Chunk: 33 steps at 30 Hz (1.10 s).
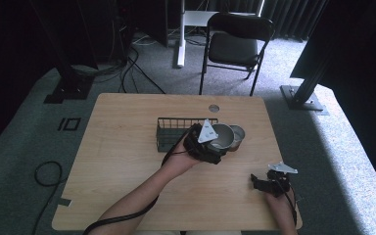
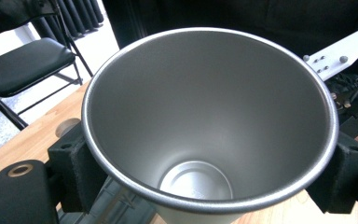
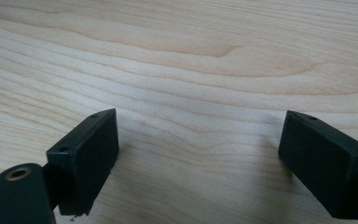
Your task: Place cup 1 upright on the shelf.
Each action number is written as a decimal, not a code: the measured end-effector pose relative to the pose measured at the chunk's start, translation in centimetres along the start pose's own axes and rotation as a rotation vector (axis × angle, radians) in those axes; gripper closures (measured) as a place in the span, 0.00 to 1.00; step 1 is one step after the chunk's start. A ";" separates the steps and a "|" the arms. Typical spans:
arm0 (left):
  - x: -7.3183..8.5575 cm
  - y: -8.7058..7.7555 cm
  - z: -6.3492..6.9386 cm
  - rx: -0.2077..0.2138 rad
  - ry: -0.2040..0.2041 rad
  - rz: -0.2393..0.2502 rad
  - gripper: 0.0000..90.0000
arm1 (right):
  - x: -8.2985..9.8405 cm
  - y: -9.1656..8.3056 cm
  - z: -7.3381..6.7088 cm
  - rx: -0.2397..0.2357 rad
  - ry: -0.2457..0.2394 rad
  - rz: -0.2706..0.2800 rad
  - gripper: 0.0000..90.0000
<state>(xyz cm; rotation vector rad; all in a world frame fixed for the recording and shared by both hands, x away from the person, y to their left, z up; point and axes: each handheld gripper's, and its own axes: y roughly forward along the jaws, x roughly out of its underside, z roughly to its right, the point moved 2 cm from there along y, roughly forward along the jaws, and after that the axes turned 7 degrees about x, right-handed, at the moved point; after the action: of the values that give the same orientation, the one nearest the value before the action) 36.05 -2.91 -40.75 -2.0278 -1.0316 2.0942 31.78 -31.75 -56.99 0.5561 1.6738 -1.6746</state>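
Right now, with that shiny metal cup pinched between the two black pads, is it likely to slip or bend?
The metal cup looks stiff, so it probably won't bend. Its smooth walls taper toward the base, so it might slide in the left gripper if the squeeze is light. It appears empty, so likely light.

This looks like a lab or test room. A wooden table stands on grey carpet with dark curtains behind it. Black cables lie on the floor by metal stands. A black folding chair waits nearby.
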 end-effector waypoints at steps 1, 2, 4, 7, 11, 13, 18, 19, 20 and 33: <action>-0.1 -0.1 -0.1 -0.001 -0.002 0.003 0.17 | 0.0 0.0 0.0 0.000 0.000 0.000 0.13; -0.1 -0.2 -0.2 -0.007 0.000 0.002 0.17 | 0.0 0.0 0.0 0.000 0.001 0.000 0.13; -0.2 -0.6 -0.5 -0.019 -0.006 0.012 0.17 | 0.0 0.0 0.0 0.000 0.000 0.000 0.13; -0.5 -1.2 -0.9 -0.038 -0.014 0.022 0.17 | 0.0 0.0 0.0 0.000 0.000 0.000 0.13; -0.5 -1.9 -1.7 -0.065 -0.024 0.027 0.17 | 0.0 0.0 0.0 0.000 0.000 0.000 0.13; -0.5 -2.3 -2.1 -0.082 -0.029 0.026 0.17 | 0.0 0.0 0.0 0.000 0.000 0.000 0.13; -0.5 -3.1 -3.2 -0.116 -0.057 0.034 0.17 | 0.0 0.0 0.0 0.000 0.000 0.000 0.13; -0.5 -3.2 -3.5 -0.126 -0.056 0.033 0.17 | 0.0 0.0 0.0 0.000 0.000 0.000 0.13; -0.4 -3.4 -3.7 -0.138 -0.061 0.034 0.17 | 0.0 0.0 0.0 0.000 -0.001 0.000 0.13; 0.2 -5.0 -6.7 -0.277 -0.149 0.061 0.17 | 0.0 0.0 0.0 0.000 -0.001 0.000 0.13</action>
<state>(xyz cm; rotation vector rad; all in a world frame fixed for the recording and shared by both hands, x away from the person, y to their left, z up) 40.02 3.86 -37.90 -2.0670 -1.3695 2.2752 31.79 -31.77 -56.98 0.5552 1.6728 -1.6752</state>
